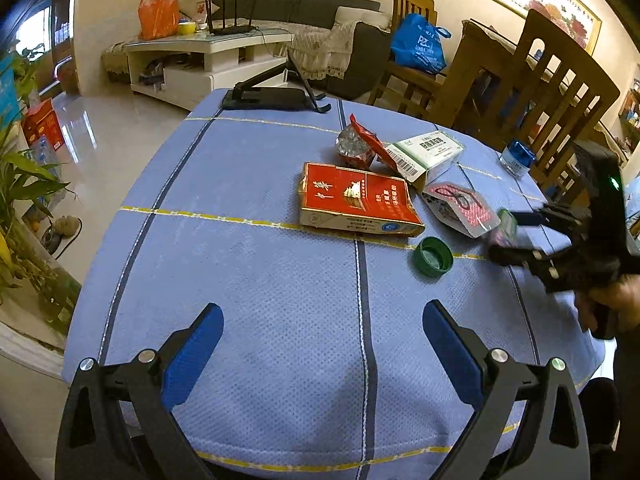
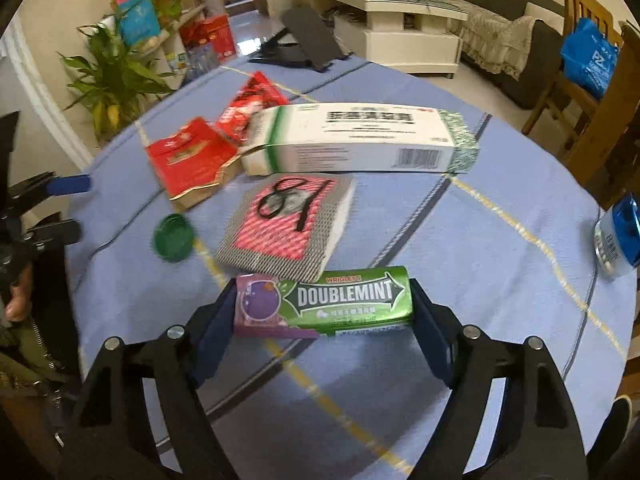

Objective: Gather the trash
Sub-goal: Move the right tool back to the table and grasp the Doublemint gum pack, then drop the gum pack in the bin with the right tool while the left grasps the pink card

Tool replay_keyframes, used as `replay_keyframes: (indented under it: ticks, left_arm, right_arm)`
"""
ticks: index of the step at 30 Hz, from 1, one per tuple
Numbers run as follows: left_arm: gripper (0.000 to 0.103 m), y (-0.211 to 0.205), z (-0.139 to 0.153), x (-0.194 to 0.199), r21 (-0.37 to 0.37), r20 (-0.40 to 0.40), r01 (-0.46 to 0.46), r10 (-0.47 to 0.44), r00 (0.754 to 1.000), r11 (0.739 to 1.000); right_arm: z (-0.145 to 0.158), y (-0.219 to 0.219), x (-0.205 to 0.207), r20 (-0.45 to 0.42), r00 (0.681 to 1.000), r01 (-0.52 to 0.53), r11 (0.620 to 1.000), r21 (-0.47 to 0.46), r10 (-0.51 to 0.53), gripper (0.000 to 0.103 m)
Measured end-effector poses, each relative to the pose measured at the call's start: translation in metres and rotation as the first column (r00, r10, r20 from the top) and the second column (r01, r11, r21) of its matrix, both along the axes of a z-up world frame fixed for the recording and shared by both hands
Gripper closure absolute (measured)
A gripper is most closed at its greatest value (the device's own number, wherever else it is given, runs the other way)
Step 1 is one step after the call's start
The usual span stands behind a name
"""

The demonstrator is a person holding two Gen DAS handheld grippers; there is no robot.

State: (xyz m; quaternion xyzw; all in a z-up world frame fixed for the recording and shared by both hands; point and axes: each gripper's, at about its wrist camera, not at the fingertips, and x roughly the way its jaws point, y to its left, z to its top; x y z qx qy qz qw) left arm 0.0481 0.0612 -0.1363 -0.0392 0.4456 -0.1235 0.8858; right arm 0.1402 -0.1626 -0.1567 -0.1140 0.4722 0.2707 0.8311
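The right gripper (image 2: 322, 308) is clamped endwise on the light, stiff, slick green Doublemint gum pack (image 2: 332, 304) between its pads, while the left gripper (image 1: 322, 356) hangs spread, empty.

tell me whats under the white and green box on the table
The white and green box lies on the blue tablecloth, its left end overlapping the red foil wrapper and close to the red cigarette pack. Anything directly beneath it is covered and cannot be seen.

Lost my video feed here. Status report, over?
Right tool shut on Doublemint gum pack. Left tool open, empty, over the tablecloth. Red carton, white box, green cap uncollected.
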Motion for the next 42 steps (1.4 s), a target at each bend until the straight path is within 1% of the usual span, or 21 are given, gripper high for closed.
replay_keyframes:
  ticks: [3,5,8,11,12,16,18,22,23,25,27,28,30,31,33,34,36,38,39,41,42]
  left_arm:
    - [0.007,-0.002,0.0,0.007,0.005,-0.004,0.008,-0.007,1.0,1.0]
    - [0.007,-0.006,0.001,0.017,0.016,-0.006,0.013,-0.013,1.0,1.0]
    - [0.007,-0.021,0.005,0.033,0.023,-0.005,0.036,-0.036,0.999,0.999]
    - [0.007,-0.042,0.009,0.047,0.042,0.014,0.052,-0.053,0.999,0.998]
    - [0.007,-0.048,0.009,0.052,0.058,0.015,0.047,-0.048,0.999,0.997]
    - [0.007,-0.049,0.013,0.067,0.054,0.006,0.007,-0.008,1.0,0.999]
    - [0.007,-0.044,0.016,0.067,0.047,0.005,-0.013,0.013,1.0,0.999]
    - [0.007,-0.041,0.014,0.058,0.026,-0.039,-0.041,0.042,0.998,0.999]
    - [0.007,-0.048,0.015,0.053,0.034,-0.038,-0.036,0.037,0.999,0.999]
    - [0.007,-0.072,0.019,0.047,0.041,-0.024,0.022,-0.021,1.0,0.999]
    - [0.007,-0.104,0.025,0.044,0.074,0.003,0.079,-0.079,0.997,0.994]
    - [0.007,-0.118,0.027,0.046,0.081,0.007,0.085,-0.086,0.996,0.993]
    - [0.007,-0.137,0.027,0.053,0.107,-0.008,0.054,-0.053,0.999,0.993]
    - [0.007,-0.148,0.024,0.06,0.129,-0.026,0.019,-0.016,1.0,0.991]
    - [0.007,-0.161,0.017,0.072,0.147,-0.059,-0.04,0.049,0.997,0.988]
    - [0.008,-0.166,0.012,0.08,0.138,-0.08,-0.074,0.086,0.993,0.988]
    - [0.008,-0.175,0.007,0.088,0.112,-0.098,-0.089,0.1,0.99,0.99]
    - [0.009,-0.182,0.0,0.095,0.131,-0.115,-0.107,0.122,0.986,0.986]
    - [0.013,-0.183,-0.004,0.099,0.13,-0.132,-0.125,0.142,0.981,0.984]
    - [0.027,-0.182,-0.01,0.102,0.116,-0.159,-0.15,0.168,0.973,0.982]
    - [0.038,-0.18,-0.013,0.104,0.117,-0.165,-0.16,0.178,0.97,0.98]
  right_arm:
    - [0.005,-0.013,-0.024,0.009,0.999,0.03,0.999,0.033,-0.031,0.024]
    - [0.011,-0.035,-0.041,0.018,0.995,0.092,0.991,0.101,-0.094,0.024]
    - [0.017,-0.076,-0.066,0.025,0.979,0.193,0.955,0.226,-0.203,0.024]
    - [0.014,-0.111,-0.083,0.009,0.957,0.268,0.898,0.35,-0.29,0.024]
    - [0.014,-0.118,-0.085,0.0,0.95,0.291,0.883,0.369,-0.313,0.024]
    - [0.026,-0.13,-0.093,0.026,0.949,0.277,0.869,0.41,-0.315,0.024]
    - [0.028,-0.129,-0.094,0.031,0.95,0.273,0.873,0.405,-0.311,0.024]
    - [0.03,-0.126,-0.096,0.041,0.954,0.256,0.879,0.403,-0.297,0.024]
    - [0.031,-0.126,-0.096,0.043,0.954,0.254,0.876,0.41,-0.297,0.024]
    - [0.032,-0.125,-0.093,0.043,0.952,0.257,0.87,0.422,-0.302,0.024]
    - [0.032,-0.124,-0.091,0.044,0.949,0.265,0.866,0.424,-0.312,0.024]
    - [0.032,-0.124,-0.091,0.047,0.947,0.271,0.865,0.422,-0.319,0.024]
    - [0.033,-0.125,-0.091,0.053,0.944,0.277,0.866,0.416,-0.327,0.024]
    - [0.034,-0.127,-0.092,0.054,0.942,0.28,0.865,0.417,-0.332,0.024]
    - [0.035,-0.129,-0.094,0.057,0.939,0.284,0.862,0.42,-0.338,0.023]
    - [0.035,-0.131,-0.095,0.059,0.938,0.287,0.859,0.423,-0.342,0.023]
    - [0.036,-0.134,-0.099,0.065,0.936,0.288,0.857,0.426,-0.347,0.023]
    - [0.037,-0.134,-0.101,0.07,0.937,0.281,0.859,0.429,-0.342,0.023]
    - [0.038,-0.134,-0.102,0.075,0.937,0.278,0.861,0.426,-0.34,0.023]
    - [0.039,-0.135,-0.103,0.08,0.937,0.276,0.862,0.426,-0.34,0.023]
    - [0.04,-0.136,-0.103,0.081,0.936,0.277,0.86,0.428,-0.342,0.023]
